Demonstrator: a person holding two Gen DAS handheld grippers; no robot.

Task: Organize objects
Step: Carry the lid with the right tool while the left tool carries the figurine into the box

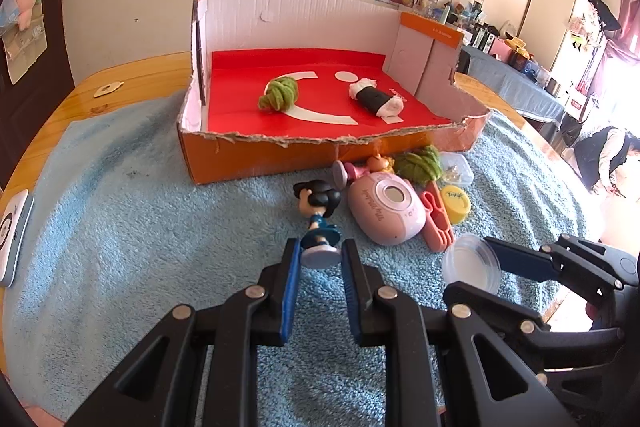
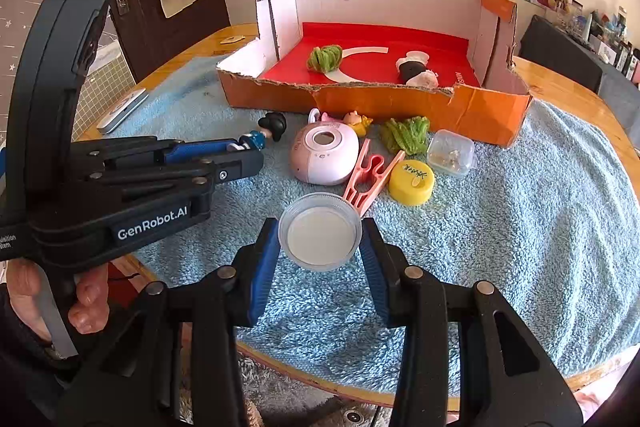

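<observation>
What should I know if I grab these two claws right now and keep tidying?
Left claw: shut on the base of the dark-haired figurine.
Right claw: shut on the clear round lid.
Already in the orange box: a green yarn bundle and a black-and-white roll.
Left on the blue towel: pink gadget, pink clip, yellow cap, second green yarn, small clear case, pink figurine.
Next, probably: put both held things in the box.
</observation>
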